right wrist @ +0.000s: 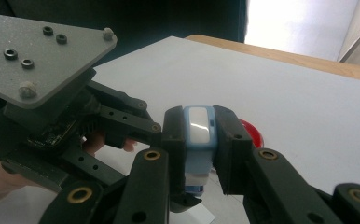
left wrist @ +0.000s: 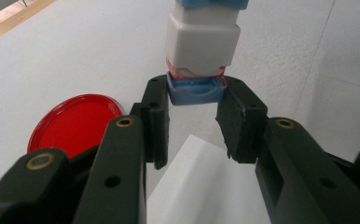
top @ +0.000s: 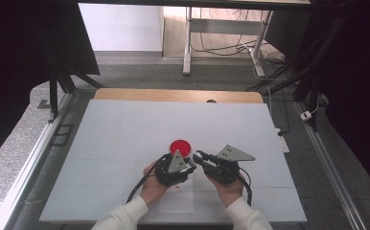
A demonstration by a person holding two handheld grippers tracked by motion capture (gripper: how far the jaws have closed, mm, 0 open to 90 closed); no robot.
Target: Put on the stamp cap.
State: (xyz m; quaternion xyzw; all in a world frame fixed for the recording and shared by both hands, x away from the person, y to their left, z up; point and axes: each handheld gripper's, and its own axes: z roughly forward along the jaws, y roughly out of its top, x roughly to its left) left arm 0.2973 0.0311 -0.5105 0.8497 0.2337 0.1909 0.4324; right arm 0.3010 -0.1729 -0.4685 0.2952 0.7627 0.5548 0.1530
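Note:
Between my two grippers hangs a small white block (left wrist: 202,44) with a blue piece at each end, a little above the white table (top: 125,129). My left gripper (left wrist: 197,91) is shut on the blue end piece (left wrist: 196,93) nearest it. My right gripper (right wrist: 199,128) is shut on the opposite blue end (right wrist: 199,140), which has a pale window. In the high view the left gripper (top: 191,166) and right gripper (top: 198,155) meet tip to tip just in front of a flat red disc (top: 179,147). A hand holds each gripper.
A loose white paper sheet (top: 177,200) with a small red mark lies under the grippers near the front edge. The red disc (left wrist: 78,123) lies flat on the table. A wooden table edge (top: 178,95) runs along the back, and dark stands flank both sides.

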